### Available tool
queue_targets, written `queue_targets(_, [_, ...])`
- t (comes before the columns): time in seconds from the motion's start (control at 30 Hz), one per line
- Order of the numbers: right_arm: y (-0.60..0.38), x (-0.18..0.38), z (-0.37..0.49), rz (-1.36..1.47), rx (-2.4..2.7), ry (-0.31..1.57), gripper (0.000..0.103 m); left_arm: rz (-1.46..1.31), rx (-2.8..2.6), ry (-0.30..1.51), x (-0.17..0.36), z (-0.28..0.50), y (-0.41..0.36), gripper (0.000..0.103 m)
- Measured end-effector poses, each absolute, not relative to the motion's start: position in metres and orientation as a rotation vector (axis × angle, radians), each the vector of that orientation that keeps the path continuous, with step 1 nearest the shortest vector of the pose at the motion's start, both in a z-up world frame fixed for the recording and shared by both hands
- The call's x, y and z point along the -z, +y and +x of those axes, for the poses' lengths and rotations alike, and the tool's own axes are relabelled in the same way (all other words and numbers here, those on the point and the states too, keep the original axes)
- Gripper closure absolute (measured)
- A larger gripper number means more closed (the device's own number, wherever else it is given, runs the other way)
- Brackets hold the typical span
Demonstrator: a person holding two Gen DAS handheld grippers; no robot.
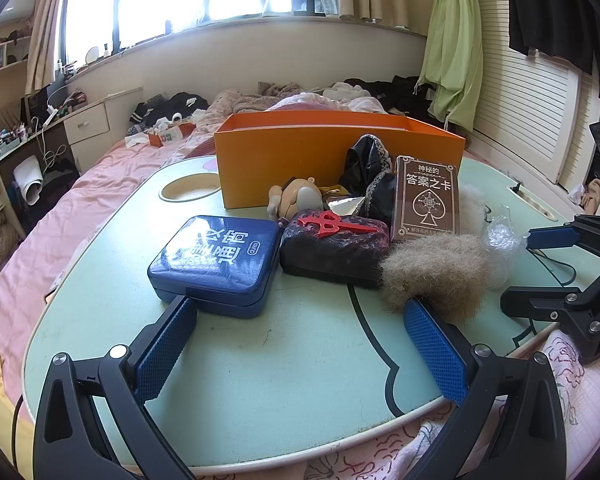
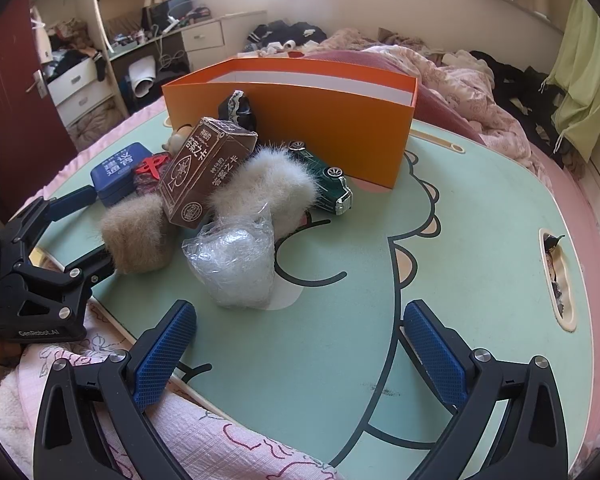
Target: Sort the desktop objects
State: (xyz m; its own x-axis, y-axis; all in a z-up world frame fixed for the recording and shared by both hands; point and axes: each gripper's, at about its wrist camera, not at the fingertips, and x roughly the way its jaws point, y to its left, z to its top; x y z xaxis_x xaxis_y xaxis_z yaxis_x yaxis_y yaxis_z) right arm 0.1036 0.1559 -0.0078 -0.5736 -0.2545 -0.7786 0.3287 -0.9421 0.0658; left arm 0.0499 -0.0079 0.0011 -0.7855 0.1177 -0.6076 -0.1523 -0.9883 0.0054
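A pile of objects lies on the green lap table point(image 1: 284, 364) in front of an orange box point(image 1: 300, 160): a blue tin point(image 1: 216, 264), a dark pouch with a red charm point(image 1: 334, 246), a brown card box point(image 1: 427, 200), a tan fur puff point(image 1: 436, 272), a doll point(image 1: 300, 196) and black cloth point(image 1: 366, 168). The right wrist view adds a clear plastic bag point(image 2: 232, 260), a white fur puff point(image 2: 264, 184) and a green toy car point(image 2: 328, 180). My left gripper point(image 1: 300, 348) is open just short of the blue tin. My right gripper point(image 2: 300, 356) is open, empty, near the plastic bag.
The table point(image 2: 480, 240) sits on a bed with pink bedding point(image 1: 80, 216). It has a round cup recess point(image 1: 190, 192) and a slot handle point(image 2: 560, 280). A desk with drawers point(image 1: 88, 124) stands at the far left. The orange box point(image 2: 292, 120) is open-topped.
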Motion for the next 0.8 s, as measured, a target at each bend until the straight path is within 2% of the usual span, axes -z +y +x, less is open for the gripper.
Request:
queue_targets(0.27, [0.156,0.005,0.101,1.215,2.538,0.123,0.0,-0.96,-2.839,0.082,-0.001,0.05,-0.008,0.0])
queue_targets(0.47, [0.15,-0.013,0.1,1.093,2.559,0.139,0.001,-0.96,-2.839,0.082,-0.001,0.05,-0.008,0.0])
queue_targets(0.53, [0.146,-0.016,0.095,1.075,2.548,0.144,0.008,-0.96,-2.838,0.082,-0.001,0.05,-0.008,0.0])
queue_targets(0.6, [0.141,-0.015,0.09,1.082,2.535,0.168,0.021,-0.96,-2.838,0.082,-0.001,0.05,-0.008,0.0])
queue_targets(0.63, [0.139,-0.013,0.088,1.091,2.532,0.179,0.025,-0.96,-2.838,0.082,-0.001,0.05,-0.008,0.0])
queue_targets(0.67, [0.137,-0.012,0.087,1.098,2.529,0.185,0.034,-0.96,-2.838,0.082,-0.001,0.05,-0.008,0.0])
queue_targets(0.7, [0.137,-0.01,0.087,1.106,2.525,0.189,0.047,-0.96,-2.838,0.082,-0.001,0.05,-0.009,0.0])
queue_targets(0.77, [0.135,-0.008,0.088,1.119,2.531,0.196,0.066,-0.96,-2.838,0.082,-0.001,0.05,-0.009,0.0])
queue_targets(0.8, [0.135,-0.008,0.088,1.122,2.536,0.199,0.071,-0.96,-2.838,0.082,-0.001,0.05,-0.008,0.0])
